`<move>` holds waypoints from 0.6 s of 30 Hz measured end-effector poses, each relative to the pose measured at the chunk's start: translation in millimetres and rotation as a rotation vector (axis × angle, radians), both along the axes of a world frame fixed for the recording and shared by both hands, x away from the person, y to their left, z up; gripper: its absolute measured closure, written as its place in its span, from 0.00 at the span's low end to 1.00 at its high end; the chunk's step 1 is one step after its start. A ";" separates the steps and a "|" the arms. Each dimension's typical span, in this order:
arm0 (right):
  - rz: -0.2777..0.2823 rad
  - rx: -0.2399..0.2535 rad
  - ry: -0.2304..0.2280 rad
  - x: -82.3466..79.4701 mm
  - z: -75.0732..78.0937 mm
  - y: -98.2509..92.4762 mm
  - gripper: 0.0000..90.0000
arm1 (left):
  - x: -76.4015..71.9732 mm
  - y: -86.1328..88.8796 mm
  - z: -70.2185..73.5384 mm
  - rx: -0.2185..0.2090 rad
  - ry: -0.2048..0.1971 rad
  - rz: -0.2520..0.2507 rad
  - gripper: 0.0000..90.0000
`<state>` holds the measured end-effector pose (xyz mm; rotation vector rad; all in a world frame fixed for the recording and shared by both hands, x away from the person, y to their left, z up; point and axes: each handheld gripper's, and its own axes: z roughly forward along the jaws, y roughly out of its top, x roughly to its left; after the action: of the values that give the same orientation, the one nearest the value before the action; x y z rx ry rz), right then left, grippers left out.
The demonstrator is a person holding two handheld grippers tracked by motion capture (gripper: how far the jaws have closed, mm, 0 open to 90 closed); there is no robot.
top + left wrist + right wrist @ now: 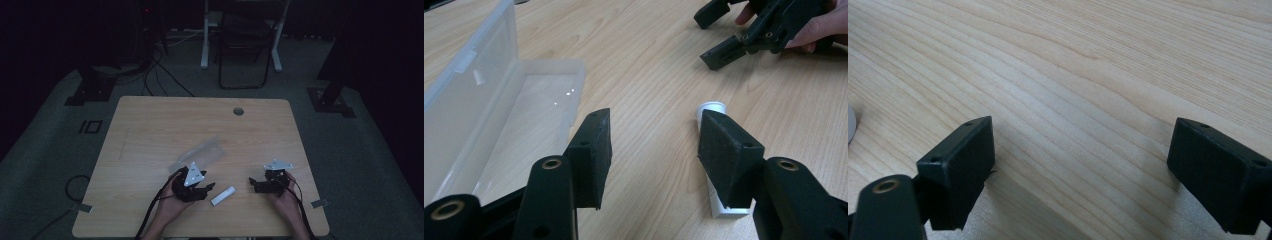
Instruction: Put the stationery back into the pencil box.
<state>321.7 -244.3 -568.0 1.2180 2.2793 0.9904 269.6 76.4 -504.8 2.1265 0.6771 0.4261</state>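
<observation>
1. On the wooden worktop: lies bare over its far half, with a round hole near the far edge.
2. Just beyond the left tool: sits a clear plastic box, lid open and standing up along its far side.
3. Left tool: held low near the front edge, jaws spread, nothing pinched; white tube just outside one pad.
4. Right tool: held low, well apart from the box, jaws spread wide over bare wood.
5. White tube: lies flat between the two tools, nearer the left one, touched by neither as far as can be told.
</observation>
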 end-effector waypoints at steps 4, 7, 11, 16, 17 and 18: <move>0.001 0.000 0.000 0.0 0.0 0.0 0.13 | -1.2 -1.4 -0.9 -0.001 0.002 -0.004 0.53; 0.000 0.000 0.000 0.0 0.0 0.0 0.13 | -2.0 -2.7 -2.0 0.003 0.004 -0.009 0.53; 0.000 -0.001 0.000 0.0 0.0 -0.1 0.13 | -2.9 -4.5 -3.4 0.003 0.010 -0.015 0.52; 0.000 0.000 0.000 0.0 0.0 0.0 0.13 | -4.7 -7.3 -5.0 0.002 0.013 -0.022 0.52; 0.000 0.000 0.000 0.0 0.0 0.0 0.13 | -5.2 -7.9 -5.3 0.001 0.013 -0.023 0.52; 0.000 0.000 0.000 0.0 0.0 0.0 0.13 | -5.7 -8.5 -5.8 0.002 0.014 -0.024 0.52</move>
<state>321.7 -244.3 -568.0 1.2174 2.2797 0.9900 263.9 67.9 -510.5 2.1386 0.6586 0.3997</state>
